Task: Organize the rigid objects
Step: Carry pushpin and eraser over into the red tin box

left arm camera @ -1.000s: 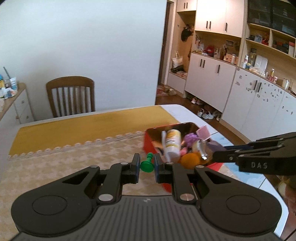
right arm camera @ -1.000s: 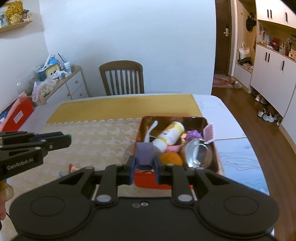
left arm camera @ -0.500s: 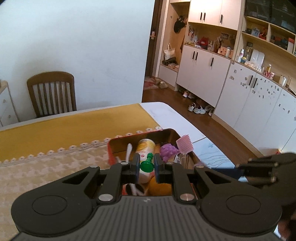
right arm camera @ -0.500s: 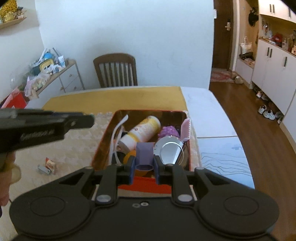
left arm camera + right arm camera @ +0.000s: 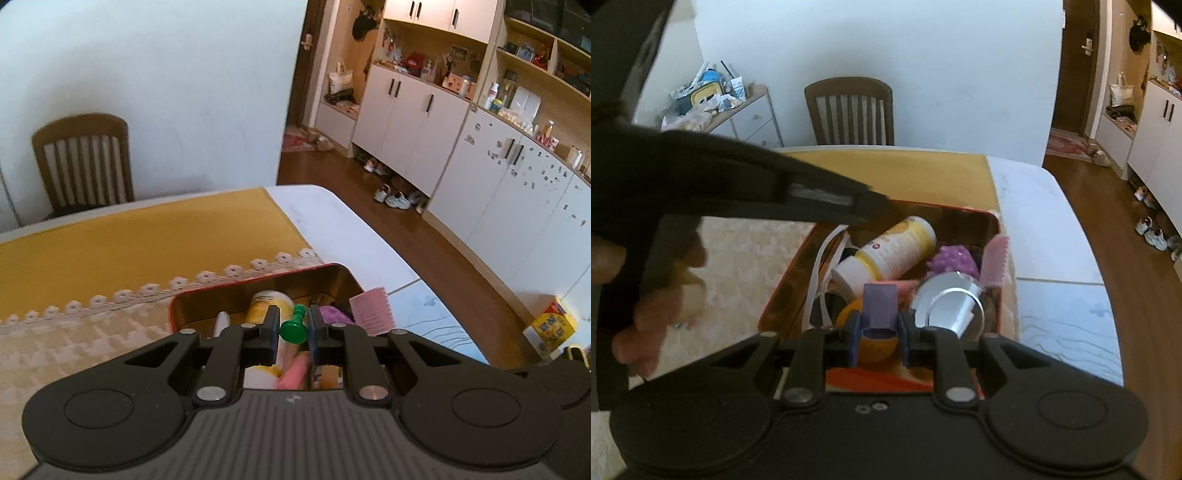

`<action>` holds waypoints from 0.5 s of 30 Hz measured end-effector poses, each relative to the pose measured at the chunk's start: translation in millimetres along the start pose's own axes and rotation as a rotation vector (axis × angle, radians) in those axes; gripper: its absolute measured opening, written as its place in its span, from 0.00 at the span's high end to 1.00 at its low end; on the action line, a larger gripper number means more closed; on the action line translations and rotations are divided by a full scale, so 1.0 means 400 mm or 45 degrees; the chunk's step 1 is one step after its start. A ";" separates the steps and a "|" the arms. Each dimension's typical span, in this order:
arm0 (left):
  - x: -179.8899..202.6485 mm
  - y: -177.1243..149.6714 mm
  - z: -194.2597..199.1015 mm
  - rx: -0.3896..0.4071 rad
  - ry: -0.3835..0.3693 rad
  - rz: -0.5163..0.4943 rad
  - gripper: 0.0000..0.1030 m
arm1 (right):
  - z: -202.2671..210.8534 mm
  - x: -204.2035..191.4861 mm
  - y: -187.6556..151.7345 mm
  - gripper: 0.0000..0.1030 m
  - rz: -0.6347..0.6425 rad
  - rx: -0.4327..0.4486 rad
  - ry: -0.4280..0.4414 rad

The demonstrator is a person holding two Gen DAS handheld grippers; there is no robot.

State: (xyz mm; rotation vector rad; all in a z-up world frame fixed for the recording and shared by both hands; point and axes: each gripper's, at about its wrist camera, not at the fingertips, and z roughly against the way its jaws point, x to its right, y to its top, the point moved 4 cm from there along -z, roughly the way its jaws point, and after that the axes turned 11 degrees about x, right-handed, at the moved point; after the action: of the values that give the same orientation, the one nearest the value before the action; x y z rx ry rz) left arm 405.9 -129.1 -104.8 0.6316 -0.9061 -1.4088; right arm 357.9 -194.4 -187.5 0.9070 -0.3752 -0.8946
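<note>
Tin [image 5: 991,225], red outside and gold inside, sits on the bench [image 5: 1034,206] where a cream mat meets the bare white top, with a yellow runner [image 5: 147,236] behind it. Both tools hang over it.

Left tool [image 5: 293,328] pinches a green pawn [image 5: 294,326] between its pads, the round base toward the camera and the knobbed end pointing away. In its view the pawn hangs above the tin's near half. In the right wrist view this tool shows only as a dark blurred bar [image 5: 827,197] reaching in from the left over the tin's far left corner, with fingers [image 5: 646,314] of the hand gripping its handle.

Right tool [image 5: 877,332] pinches a purple piece [image 5: 880,304], a flat upright tab on a rounded base, squeezed between the pads. It hangs above the tin's near edge, just over an orange ball [image 5: 875,345].

Inside the tin lie a yellow-and-white bottle [image 5: 886,251] on its side, slanting from near left to far right, a white strap [image 5: 822,266] looped along the left wall, a purple knobbly ball [image 5: 951,260] beside the bottle, a shiny metal lid [image 5: 947,306] at the near right, and a pink comb [image 5: 995,262] leaning on the right wall with its teeth above the rim. Something pink lies under the bottle; what it is I cannot tell.

Chair [image 5: 849,110] stands at the bench's far end against the white wall. White cupboards [image 5: 406,110] line the room's right side, shoes on the wood floor below them.
</note>
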 end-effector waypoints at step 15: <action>0.023 -0.040 -0.148 -0.161 -0.039 -0.080 0.85 | -0.078 0.011 0.010 0.82 0.111 -0.043 -0.015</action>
State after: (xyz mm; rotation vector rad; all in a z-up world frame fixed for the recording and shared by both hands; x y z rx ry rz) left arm 445.8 -148.1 -148.5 0.5481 -0.8201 -1.5231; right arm 382.1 -180.6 -203.0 0.8484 -0.4058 -0.8247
